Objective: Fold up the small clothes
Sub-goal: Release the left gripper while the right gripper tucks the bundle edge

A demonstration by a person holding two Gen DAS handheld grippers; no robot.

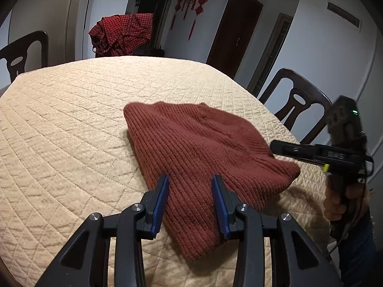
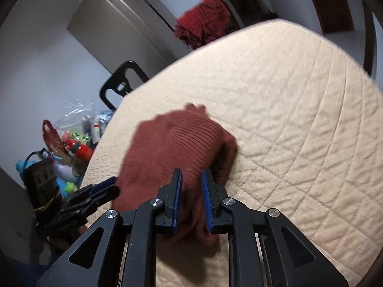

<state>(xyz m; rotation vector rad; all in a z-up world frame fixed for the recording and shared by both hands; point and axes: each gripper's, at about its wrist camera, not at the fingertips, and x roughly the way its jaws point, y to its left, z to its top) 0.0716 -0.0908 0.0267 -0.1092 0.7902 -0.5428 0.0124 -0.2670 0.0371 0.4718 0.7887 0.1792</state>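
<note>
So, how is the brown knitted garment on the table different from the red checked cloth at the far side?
The brown knitted garment lies flat on the quilted table cover, while the red checked cloth hangs bunched beyond the far edge, seemingly over a chair. The garment is plain and ribbed; the cloth has a small check pattern. The garment sits by both grippers; the cloth is far from them. Both are reddish fabrics.

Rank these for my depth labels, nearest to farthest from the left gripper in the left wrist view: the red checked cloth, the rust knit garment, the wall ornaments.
1. Rust knit garment, between the left gripper fingers.
2. Red checked cloth, beyond the table's far edge.
3. Wall ornaments, on the back wall.
</note>
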